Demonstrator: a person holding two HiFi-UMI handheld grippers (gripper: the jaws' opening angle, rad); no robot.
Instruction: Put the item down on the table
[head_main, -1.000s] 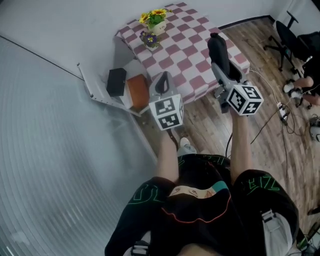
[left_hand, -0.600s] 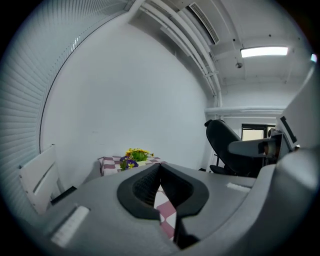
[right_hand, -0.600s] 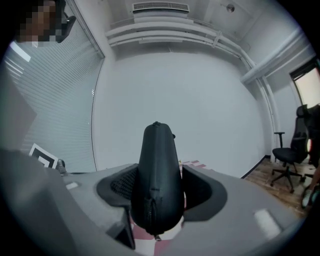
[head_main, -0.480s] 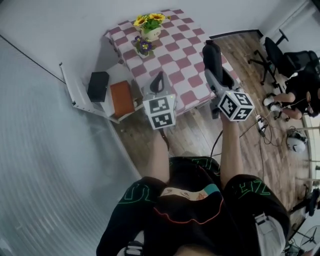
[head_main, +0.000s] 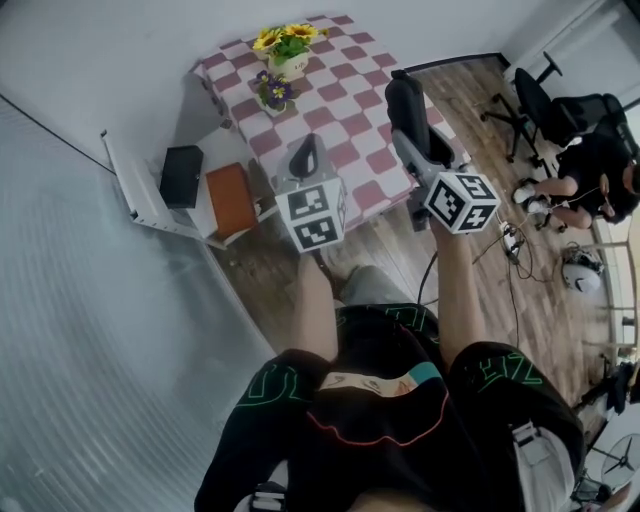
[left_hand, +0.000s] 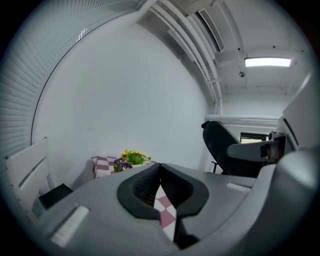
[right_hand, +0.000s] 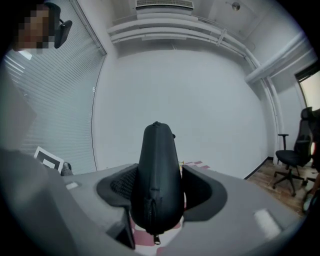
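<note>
Right gripper view: right gripper (right_hand: 157, 176) clamps a black case (right_hand: 156, 150) — upright. Left gripper (left_hand: 159, 171) has its jaws together, empty — near the table (head_main: 345, 100).

Maroon-and-white checked tablecloth (head_main: 340, 105). Plain black zip case (head_main: 404, 104). On the tablecloth: yellow flowers (head_main: 280, 38), purple flowers (head_main: 272, 90), green leaves.

Yellow flower pot (head_main: 284, 52) and purple flower pot (head_main: 272, 92) at the checkered table's (head_main: 345, 95) far left corner, bare cloth elsewhere.
</note>
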